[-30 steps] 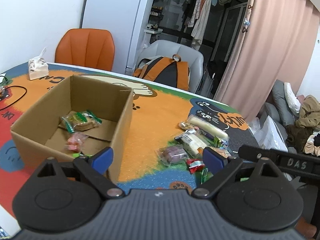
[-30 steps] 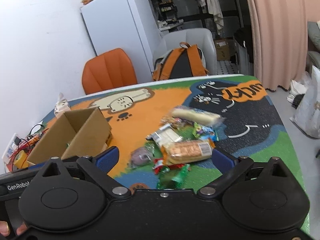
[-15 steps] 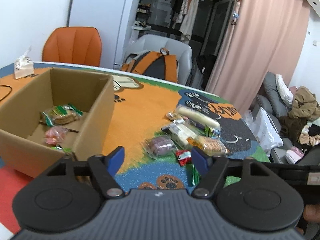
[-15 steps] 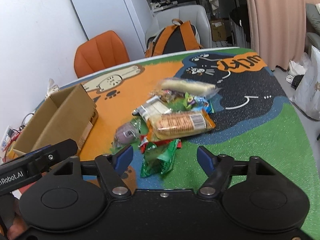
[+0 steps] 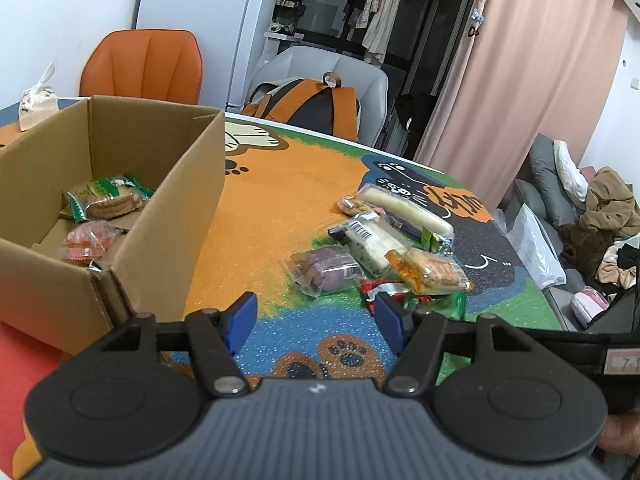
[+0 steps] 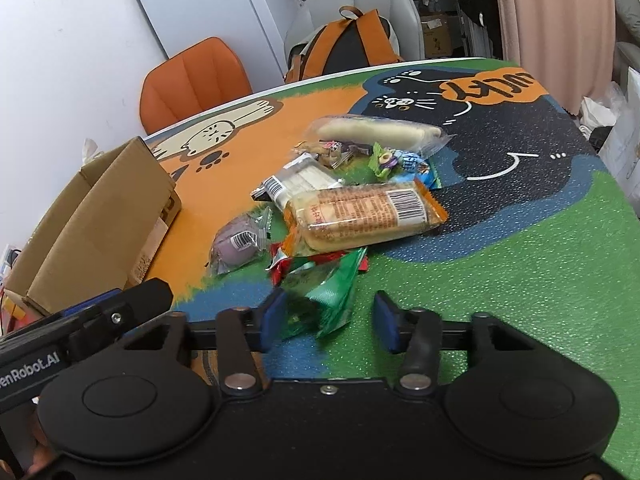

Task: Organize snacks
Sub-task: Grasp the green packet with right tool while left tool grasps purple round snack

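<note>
So right now I'm at the pick-up step: going for the next snack out of the loose pile on the colourful cartoon-cat table mat (image 6: pixel 520 264). The open brown cardboard box (image 5: pixel 176 216) sits toward the mat's left edge, and it already has two packets in it: a green-wrapped biscuit pack (image 5: pixel 106 198) and a small pink-red wrapped sweet (image 5: pixel 90 240).

My right gripper (image 6: pixel 326 316) is low over the near edge of the pile, and its jaws have just been closing. The crinkly green foil packet (image 6: pixel 328 288) is between them, nearer the left pad, but I can't see the pads pinching it yet, so I'd call that one released, not grasping.

My left gripper (image 5: pixel 316 316) hangs over the blue patch with the paw prints near the mat's front edge. Its jaws have also just been narrowing, with nothing between them; they stand apart and empty. The purple round bun in clear wrap (image 5: pixel 326 270) lies just ahead of it, and the long orange-ended cracker pack (image 6: pixel 364 214) rests on top of the pile's middle.

Next move, I reckon: finish the squeeze on the green packet. It's thin and slippery-looking, so the tips need to get down to the mat and catch the foil properly, not skate off it. Then lift and carry it left to the box.
</note>
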{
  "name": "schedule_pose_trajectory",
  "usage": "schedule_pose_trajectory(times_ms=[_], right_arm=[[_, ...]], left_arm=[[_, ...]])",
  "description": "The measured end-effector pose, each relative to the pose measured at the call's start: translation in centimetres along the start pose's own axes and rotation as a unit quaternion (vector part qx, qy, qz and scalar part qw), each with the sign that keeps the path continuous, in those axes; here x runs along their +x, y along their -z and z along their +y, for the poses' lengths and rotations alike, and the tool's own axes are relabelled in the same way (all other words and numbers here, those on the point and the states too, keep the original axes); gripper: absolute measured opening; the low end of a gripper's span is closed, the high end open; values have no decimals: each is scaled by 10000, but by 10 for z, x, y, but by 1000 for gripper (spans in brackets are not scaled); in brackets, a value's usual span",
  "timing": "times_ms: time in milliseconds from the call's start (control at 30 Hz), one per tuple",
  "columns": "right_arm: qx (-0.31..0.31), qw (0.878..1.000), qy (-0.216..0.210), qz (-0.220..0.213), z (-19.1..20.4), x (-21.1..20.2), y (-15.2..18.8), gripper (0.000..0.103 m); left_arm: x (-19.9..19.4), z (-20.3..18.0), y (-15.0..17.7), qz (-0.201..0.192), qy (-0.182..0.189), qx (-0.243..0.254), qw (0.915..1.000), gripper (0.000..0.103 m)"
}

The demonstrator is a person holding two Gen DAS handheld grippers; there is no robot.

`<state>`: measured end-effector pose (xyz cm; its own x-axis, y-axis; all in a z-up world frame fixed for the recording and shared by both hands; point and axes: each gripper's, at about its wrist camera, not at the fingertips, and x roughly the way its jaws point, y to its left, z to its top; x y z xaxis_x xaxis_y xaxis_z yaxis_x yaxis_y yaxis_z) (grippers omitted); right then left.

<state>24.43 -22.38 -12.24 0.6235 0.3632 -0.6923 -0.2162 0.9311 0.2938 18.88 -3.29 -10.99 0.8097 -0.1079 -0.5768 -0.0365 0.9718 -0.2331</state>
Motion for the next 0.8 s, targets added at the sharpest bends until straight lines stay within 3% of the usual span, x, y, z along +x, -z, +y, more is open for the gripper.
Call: schedule_pose_trajectory(times_ms=[500, 800], right_arm=[[-11, 9991, -76, -424, -8, -18, -7, 24], [177, 9984, 65, -535, -25, -14, -12, 24]], left_arm=[[22, 0, -7, -43, -40, -94, 9999, 65], [39, -5, -16, -99, -50, -135, 9998, 77]])
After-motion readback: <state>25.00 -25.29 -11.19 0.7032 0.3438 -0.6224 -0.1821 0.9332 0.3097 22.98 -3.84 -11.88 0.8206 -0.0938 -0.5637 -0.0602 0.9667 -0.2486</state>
